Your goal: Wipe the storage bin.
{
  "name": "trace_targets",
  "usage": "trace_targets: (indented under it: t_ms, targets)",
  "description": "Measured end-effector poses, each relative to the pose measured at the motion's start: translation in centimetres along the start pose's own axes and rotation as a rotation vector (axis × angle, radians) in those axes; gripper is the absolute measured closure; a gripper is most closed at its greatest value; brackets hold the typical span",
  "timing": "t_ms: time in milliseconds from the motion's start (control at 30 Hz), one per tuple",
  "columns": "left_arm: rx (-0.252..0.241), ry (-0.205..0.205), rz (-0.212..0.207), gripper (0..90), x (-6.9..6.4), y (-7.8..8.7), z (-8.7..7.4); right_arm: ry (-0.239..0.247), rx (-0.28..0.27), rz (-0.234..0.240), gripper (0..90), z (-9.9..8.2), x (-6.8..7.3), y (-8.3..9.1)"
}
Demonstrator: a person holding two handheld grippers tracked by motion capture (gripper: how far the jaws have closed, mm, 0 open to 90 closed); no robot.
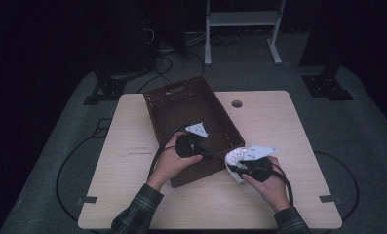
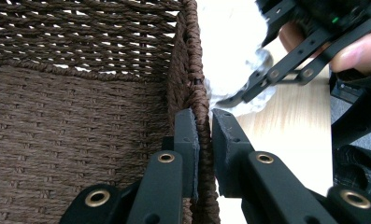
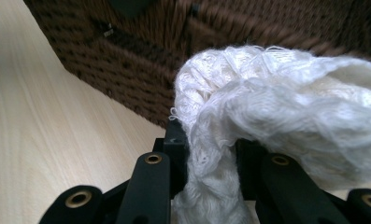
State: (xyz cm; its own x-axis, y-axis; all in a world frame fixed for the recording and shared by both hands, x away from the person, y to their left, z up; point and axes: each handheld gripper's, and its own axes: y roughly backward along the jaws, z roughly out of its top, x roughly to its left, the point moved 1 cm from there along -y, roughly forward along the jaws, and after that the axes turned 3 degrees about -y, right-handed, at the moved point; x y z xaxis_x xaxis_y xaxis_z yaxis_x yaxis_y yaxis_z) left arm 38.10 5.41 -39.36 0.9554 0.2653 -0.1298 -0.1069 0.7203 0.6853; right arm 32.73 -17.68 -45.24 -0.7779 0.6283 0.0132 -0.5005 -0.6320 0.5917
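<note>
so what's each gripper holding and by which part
Left gripper clamps the basket by its wall. Right gripper pinches the white cloth by a bunched fold.

Basket (image 1: 191,105): dark brown, woven weave. Cloth (image 3: 276,93): white, loosely knitted texture. Table (image 1: 132,156): pale wood grain. Left gripper (image 2: 204,135) and right gripper (image 3: 211,144): black jaws with brass-coloured rivets. Sleeve (image 1: 137,207): dark green plaid. Floor mat (image 1: 366,136): grey.
</note>
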Motion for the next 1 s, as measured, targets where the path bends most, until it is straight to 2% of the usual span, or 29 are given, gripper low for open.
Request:
trace_targets:
  t_ms: [200, 400, 500, 633, 733, 1000]
  targets:
    - [0.001, 0.000, 0.001, 80.0, 0.0, 0.0, 0.0, -0.016, 0.038, 0.013, 71.9, -0.7, -0.3, -0.9]
    - [0.000, 0.000, 0.000, 80.0, 0.0, 0.0, 0.0, 0.020, 0.132, -0.008, 71.8, -1.6, -0.2, -2.2]
    - [0.000, 0.000, 0.000, 80.0, 0.0, 0.0, 0.0, 0.028, 0.159, -0.011, 71.8, -1.8, -0.1, -2.6]
    - [0.001, 0.000, 0.001, 80.1, 0.0, 0.0, 0.0, 0.022, 0.158, -0.012, 71.8, -1.8, 0.0, -2.6]
    - [0.001, -0.001, 0.000, 80.1, 0.0, 0.0, 0.0, 0.035, 0.142, -0.015, 71.8, -1.6, 0.1, -2.3]
    - [-0.002, 0.000, -0.001, 80.1, 0.0, 0.0, 0.0, 0.025, 0.051, 0.011, 71.8, -0.7, 0.8, -0.8]
